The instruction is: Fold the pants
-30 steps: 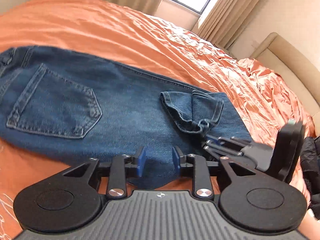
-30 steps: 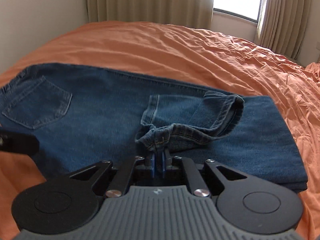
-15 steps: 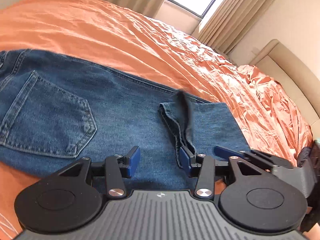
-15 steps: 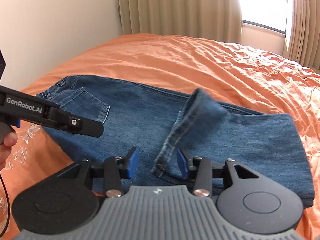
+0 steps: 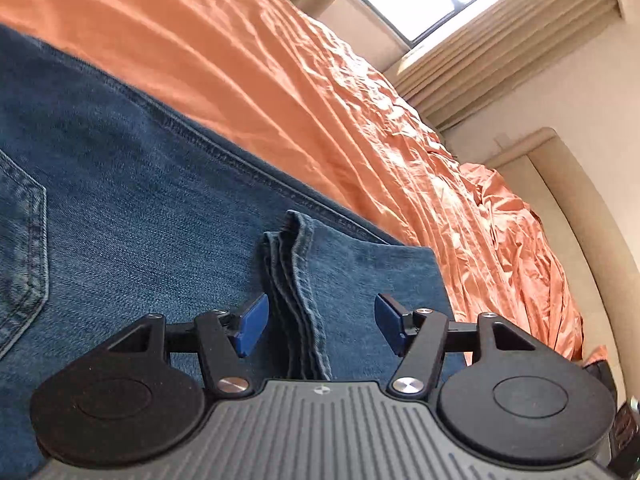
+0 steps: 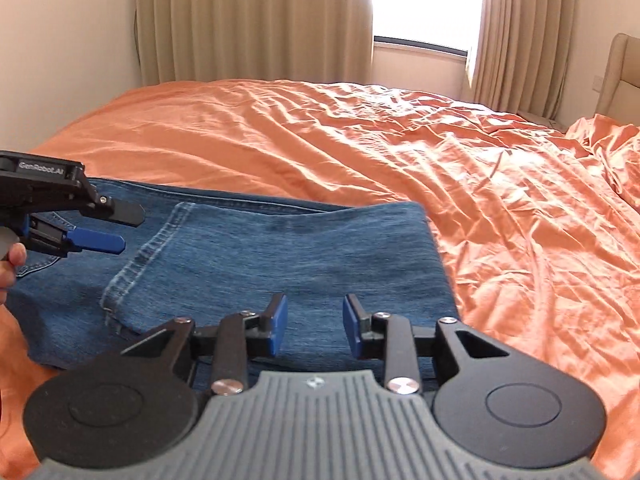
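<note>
Blue jeans [image 5: 132, 200] lie flat on the orange bedspread, folded, with the leg hems [image 5: 296, 280] lying back over the upper part. My left gripper [image 5: 320, 326] is open, low over the jeans, with the hem edge between its fingers. In the right wrist view the jeans [image 6: 288, 248] show as a folded rectangle with the hem [image 6: 148, 252] at the left. My right gripper [image 6: 314, 322] is open and empty above the near edge of the fold. The left gripper [image 6: 116, 228] also shows there at the far left, open.
The orange bedspread [image 6: 360, 140] is wrinkled and covers the whole bed. A beige headboard [image 5: 576, 220] stands at the right. Curtains [image 6: 256, 20] and a bright window [image 6: 424, 0] are behind the bed. A dark object [image 5: 600, 376] lies at the bed's right edge.
My right gripper let go of the hem and opened, then pulled back to the right. The hem now lies flat. My left gripper opened wider and dropped closer to the hem.
</note>
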